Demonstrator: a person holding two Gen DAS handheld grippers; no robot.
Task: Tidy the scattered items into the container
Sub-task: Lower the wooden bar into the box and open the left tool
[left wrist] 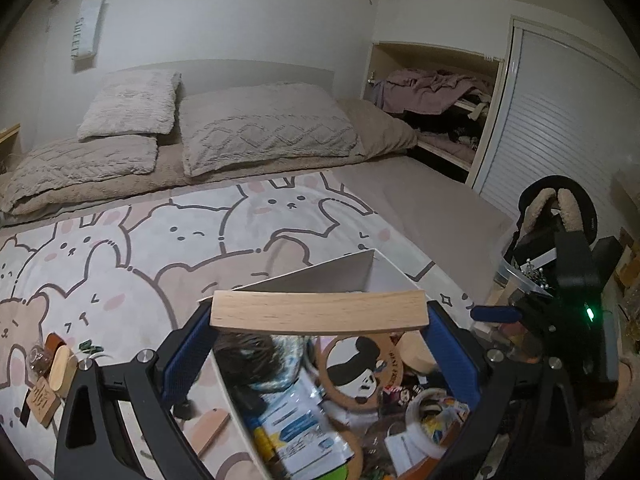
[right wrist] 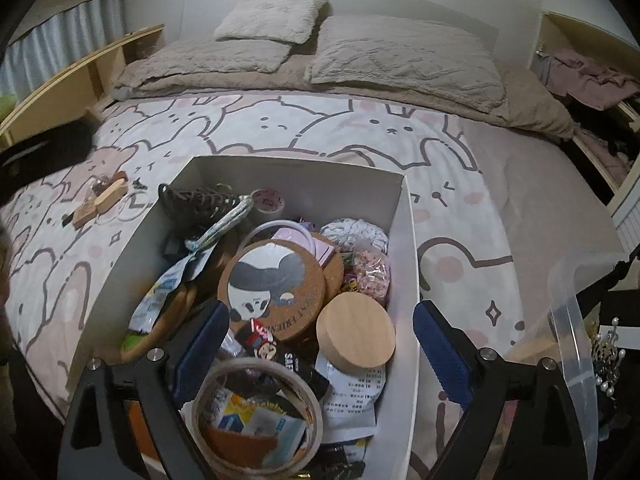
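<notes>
A white box sits on the bed, full of items: cork coasters, a round wooden lid, a tape roll, packets. In the left wrist view my left gripper is shut on a long wooden block, held above the box. My right gripper is open and empty over the box's near end. Small items lie scattered on the blanket left of the box; they also show in the left wrist view. A wooden piece lies beside the box.
Pillows lie at the bed's head. A wooden shelf runs along the left. An open closet with clothes is at the right. A clear plastic bin with a pearl tiara stands at the right.
</notes>
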